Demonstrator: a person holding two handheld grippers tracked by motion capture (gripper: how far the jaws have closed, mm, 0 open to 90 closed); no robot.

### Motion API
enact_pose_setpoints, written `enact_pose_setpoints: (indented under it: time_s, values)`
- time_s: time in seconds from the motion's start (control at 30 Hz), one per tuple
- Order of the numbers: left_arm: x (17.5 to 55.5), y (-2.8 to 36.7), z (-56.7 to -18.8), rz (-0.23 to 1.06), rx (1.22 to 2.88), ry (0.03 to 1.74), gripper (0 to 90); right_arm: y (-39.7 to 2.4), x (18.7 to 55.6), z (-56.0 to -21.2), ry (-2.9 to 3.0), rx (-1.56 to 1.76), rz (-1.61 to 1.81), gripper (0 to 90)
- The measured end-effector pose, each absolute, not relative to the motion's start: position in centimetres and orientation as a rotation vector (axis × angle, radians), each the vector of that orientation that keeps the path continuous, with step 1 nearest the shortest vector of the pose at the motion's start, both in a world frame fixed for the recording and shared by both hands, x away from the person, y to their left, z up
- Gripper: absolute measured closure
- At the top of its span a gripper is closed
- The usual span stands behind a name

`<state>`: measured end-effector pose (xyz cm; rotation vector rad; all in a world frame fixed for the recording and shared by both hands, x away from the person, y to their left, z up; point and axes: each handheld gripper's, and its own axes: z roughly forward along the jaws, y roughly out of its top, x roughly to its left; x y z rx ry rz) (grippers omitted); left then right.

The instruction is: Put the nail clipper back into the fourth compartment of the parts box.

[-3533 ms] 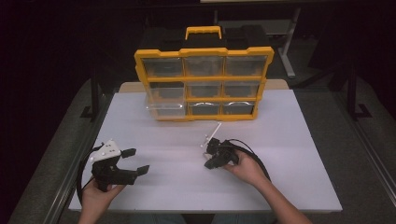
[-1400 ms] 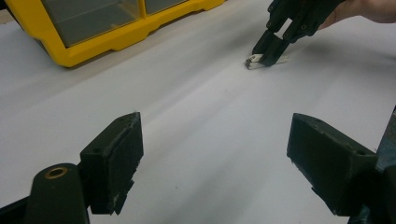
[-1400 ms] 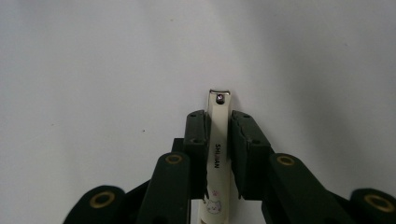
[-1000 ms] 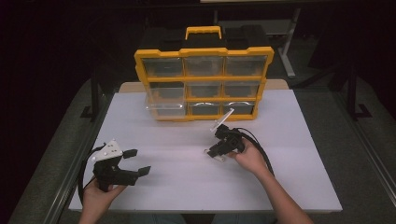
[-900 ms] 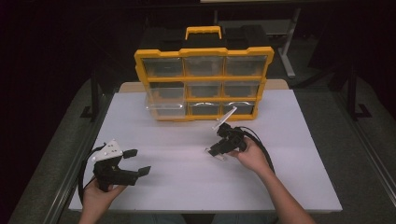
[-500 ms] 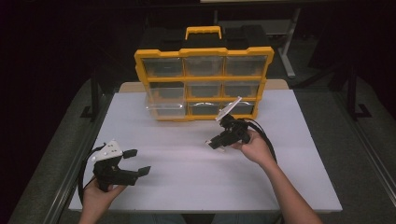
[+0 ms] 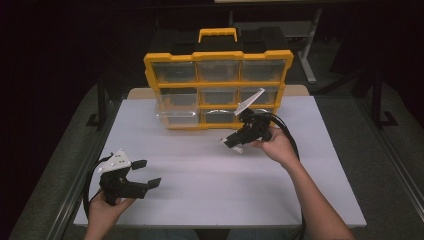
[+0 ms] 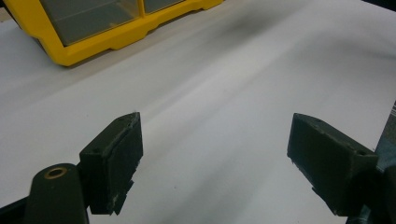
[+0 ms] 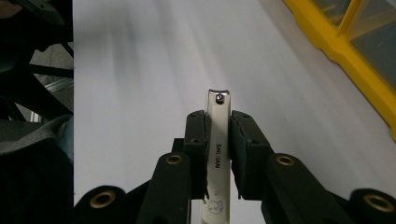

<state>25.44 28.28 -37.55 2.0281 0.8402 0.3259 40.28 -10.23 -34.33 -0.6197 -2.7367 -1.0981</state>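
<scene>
My right gripper (image 7: 232,144) is lifted above the white table (image 7: 210,195), just in front of the yellow organizer (image 7: 218,84). It is shut on a silver nail clipper (image 9: 218,100), which pokes out past the pads, cutting end forward. In the right gripper view both pads press on the clipper's sides, and a small cat sticker marks its near end. My left gripper (image 7: 149,173) rests at the table's front left, open with nothing between its jaws. The left gripper view shows its jaws (image 8: 215,154) spread wide over bare table.
The organizer has clear drawers in three rows and a carry handle (image 7: 217,33); its corner appears as (image 8: 93,37) and its edge as (image 9: 345,42). A clear drawer (image 7: 172,115) at the middle left sticks out toward me. Dark floor and table legs surround the table.
My right gripper has risen and moved away from me toward the organizer, carrying the nail clipper. The left gripper has stayed where it was.
</scene>
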Motion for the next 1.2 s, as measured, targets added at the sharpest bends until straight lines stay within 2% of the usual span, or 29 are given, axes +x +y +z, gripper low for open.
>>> enact_pose_setpoints:
  time_s: [1.2]
  values:
    - [25.4,28.3,-37.5,0.326,2.024,0.843,18.0,-8.1,42.6,-25.4,-2.798,-0.501,-1.196,76.0]
